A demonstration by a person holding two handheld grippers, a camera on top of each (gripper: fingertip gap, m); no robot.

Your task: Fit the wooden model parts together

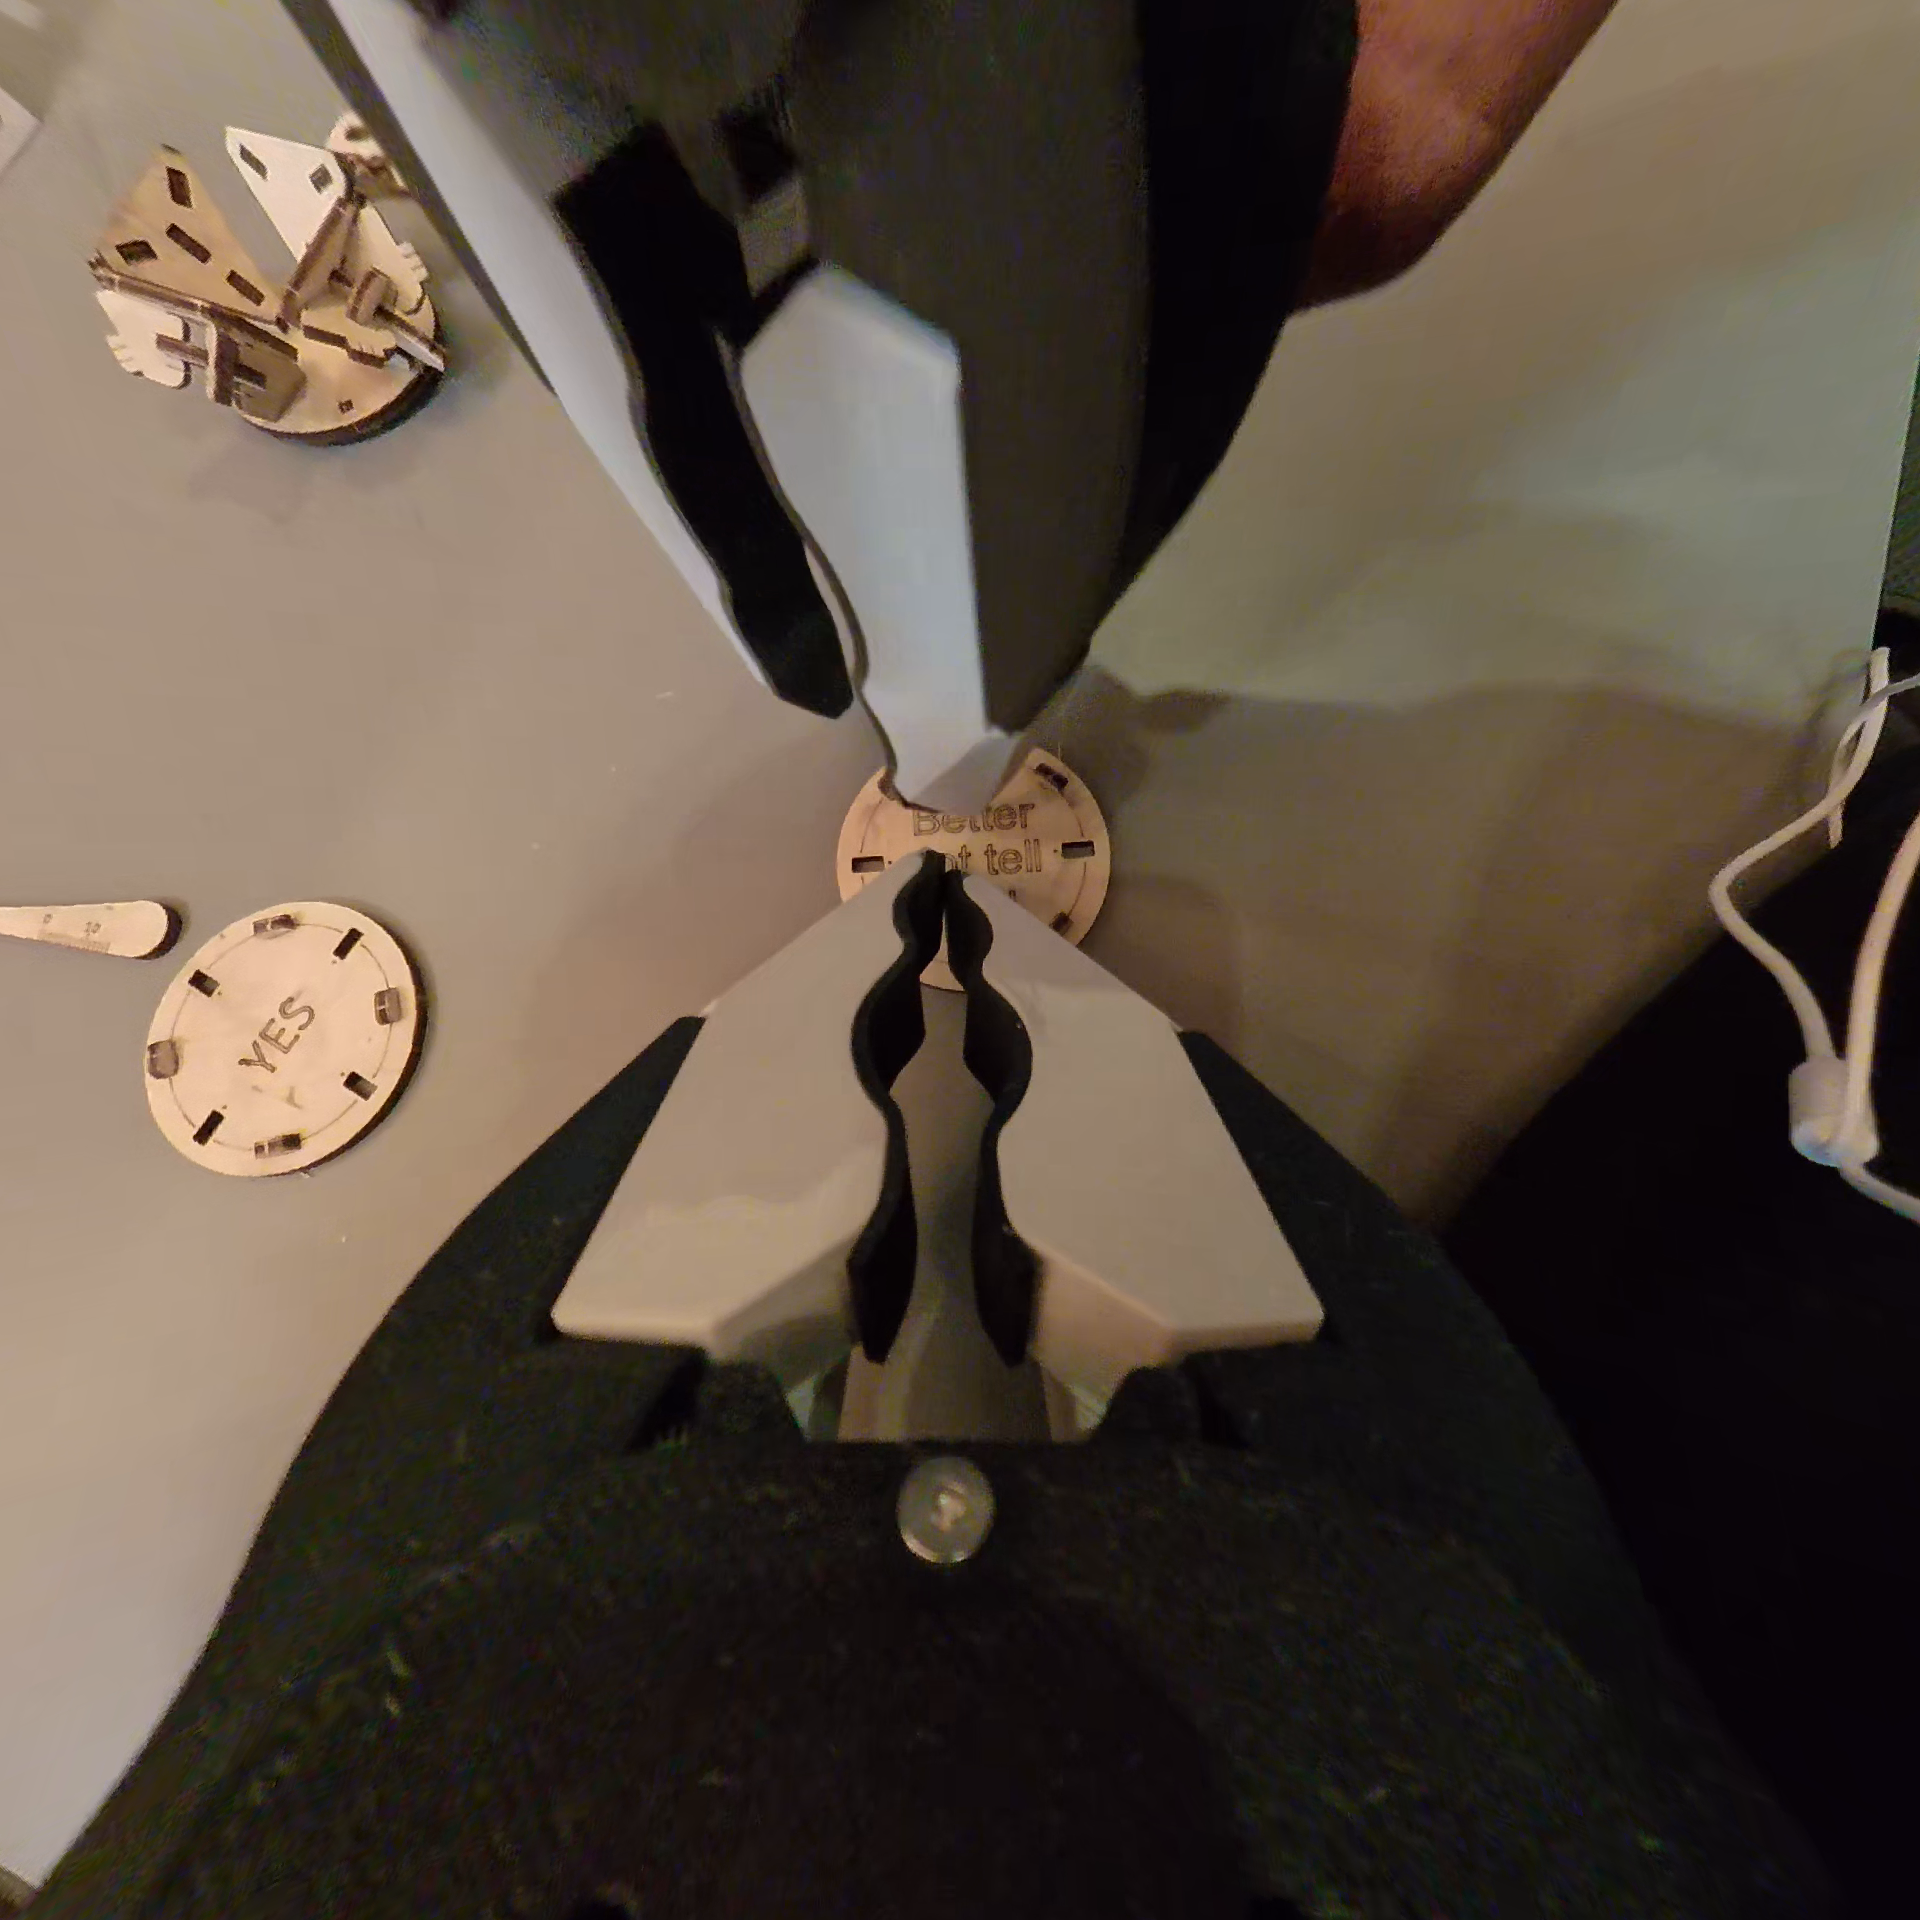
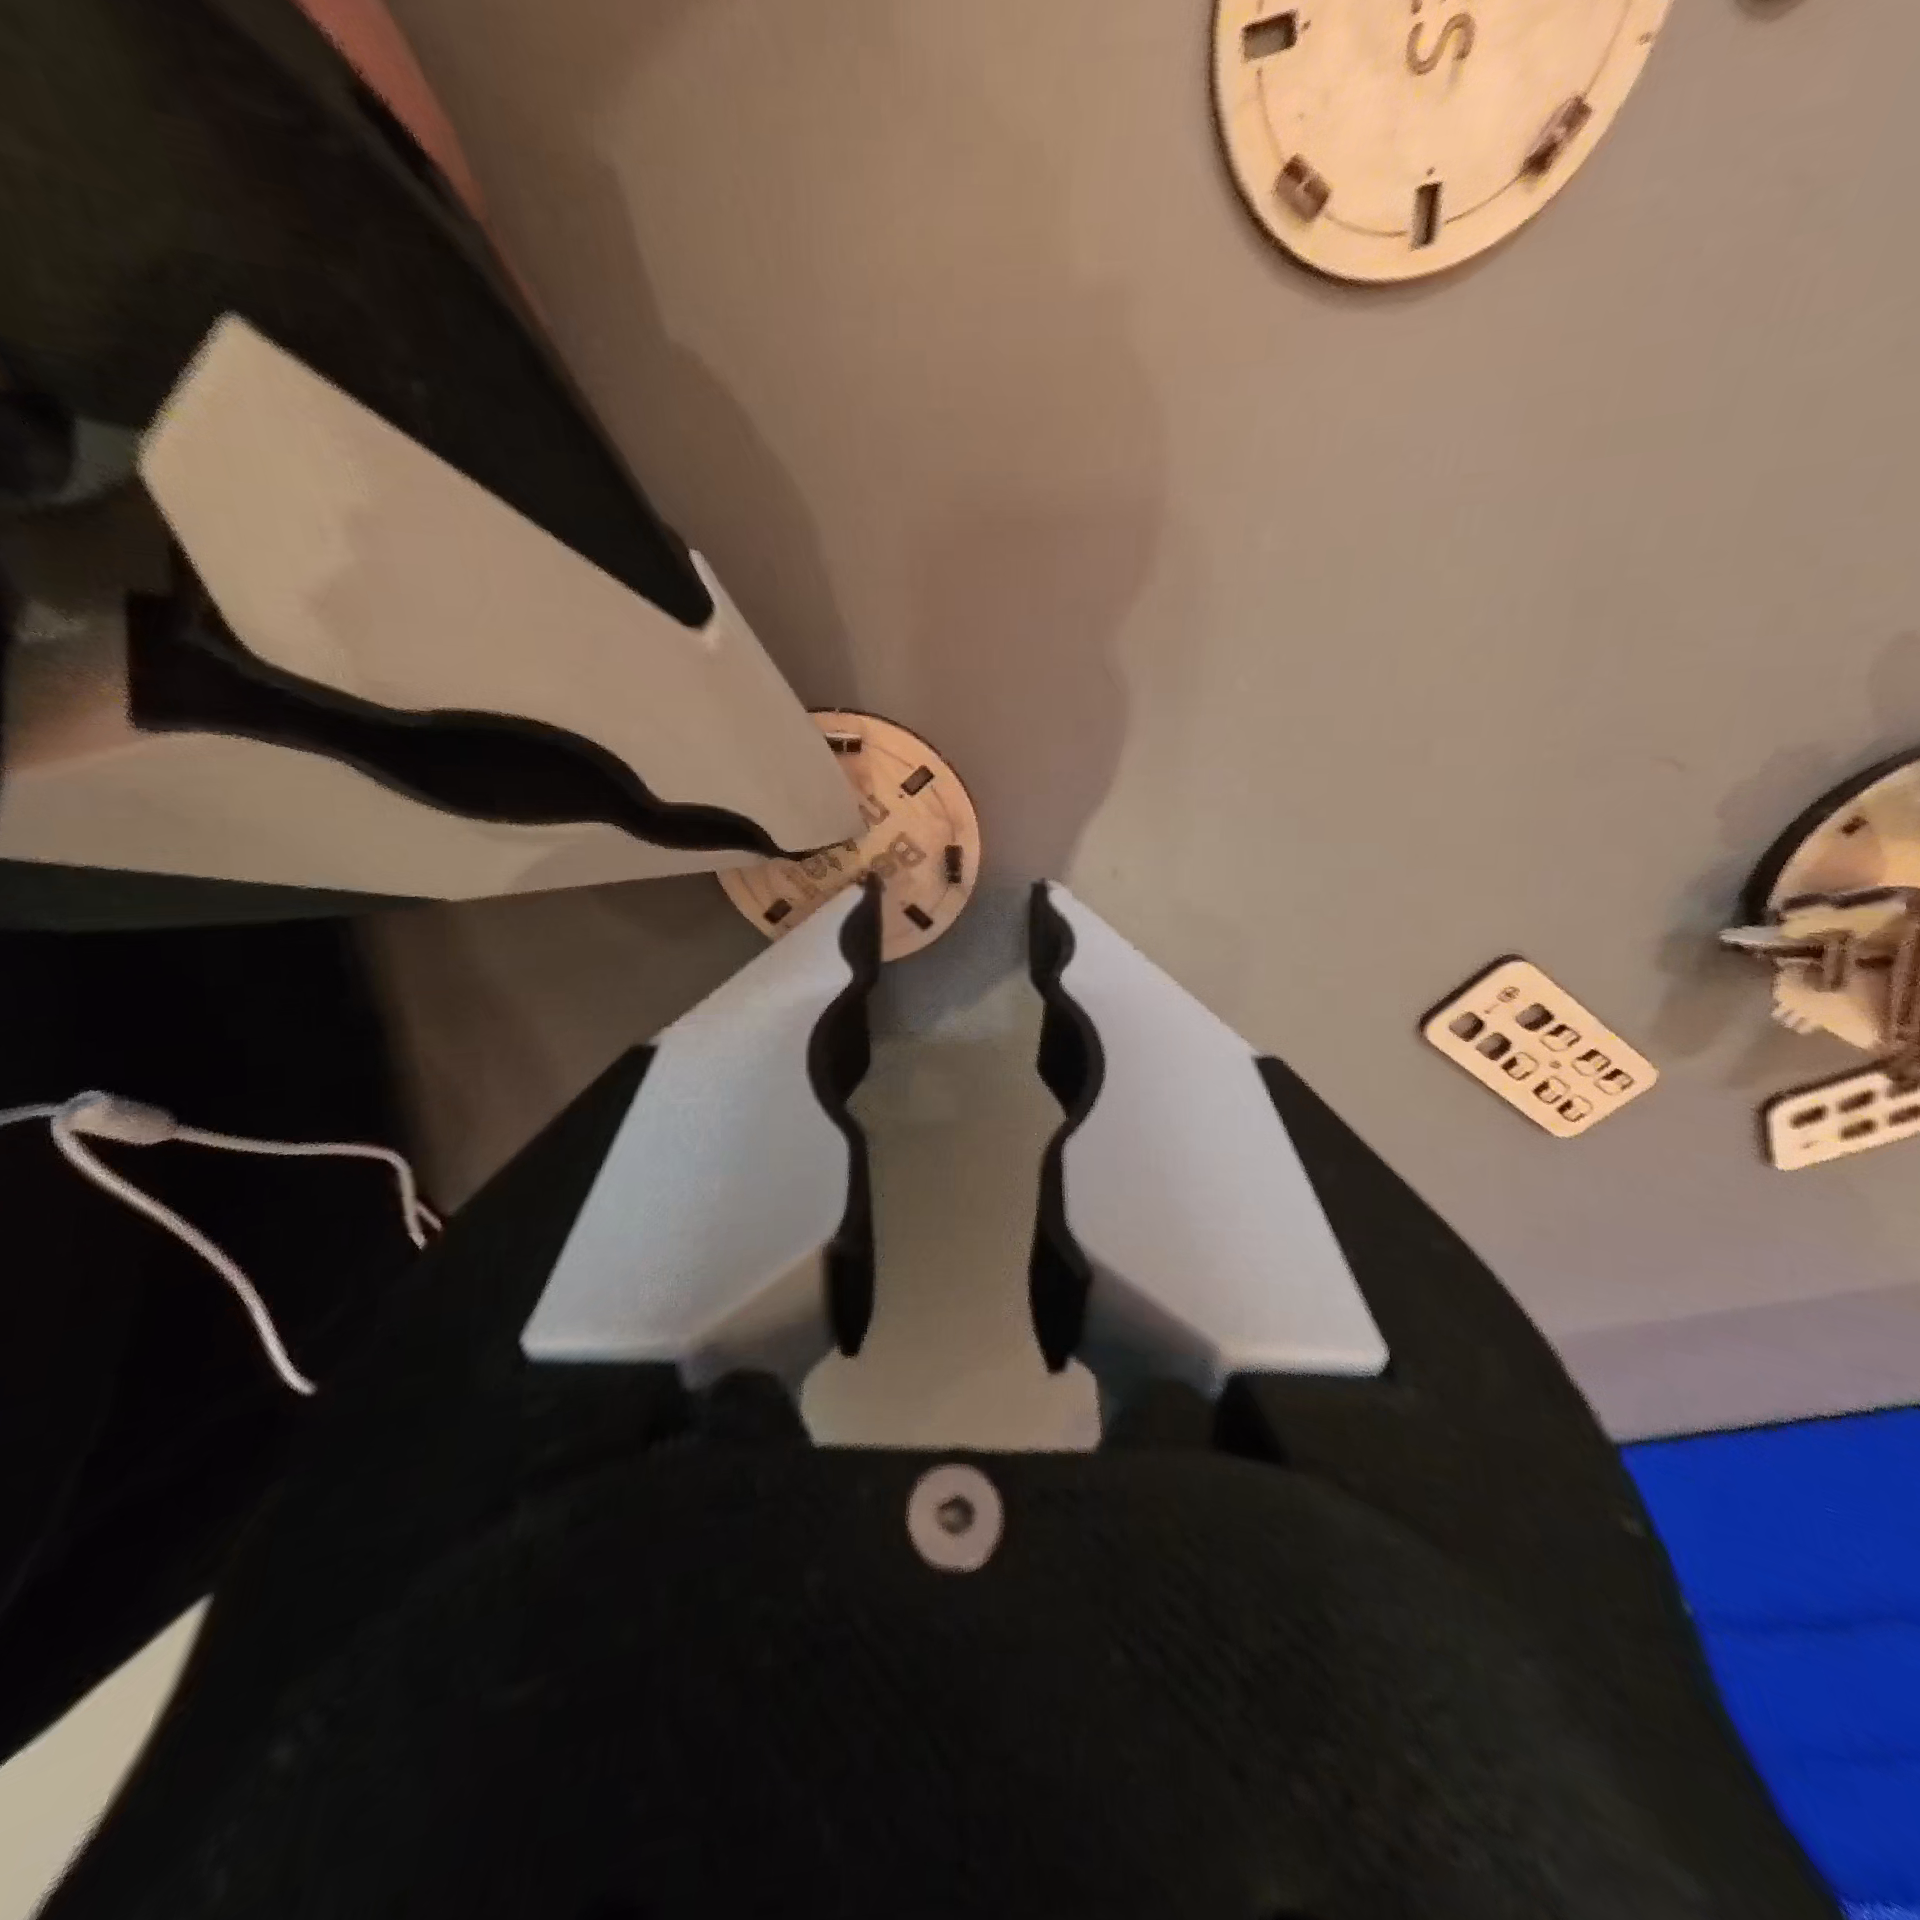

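Note:
A small round wooden disc (image 1: 1023,852) with slots and engraved writing lies flat on the grey table (image 1: 436,665). My left gripper (image 1: 933,881) is shut, with nothing between its pads, and its tips rest on the disc's top. In the right wrist view it comes in from the left (image 2: 805,840) onto the same disc (image 2: 914,821). My right gripper (image 2: 954,896) is open. One fingertip (image 2: 868,904) is over the disc's near edge, the other (image 2: 1039,904) is over bare table beside it. In the left wrist view it comes down from above (image 1: 951,769) at the disc's far edge.
A larger slotted wooden disc (image 1: 286,1039) and a flat wooden strip (image 1: 94,930) lie to the left. An assembled wooden piece on a round base (image 1: 270,301) stands farther back. Two slotted wooden plates (image 2: 1538,1049) lie at the right. A white cord (image 1: 1818,935) hangs past the table's edge. My left and right fingertips are right by each other.

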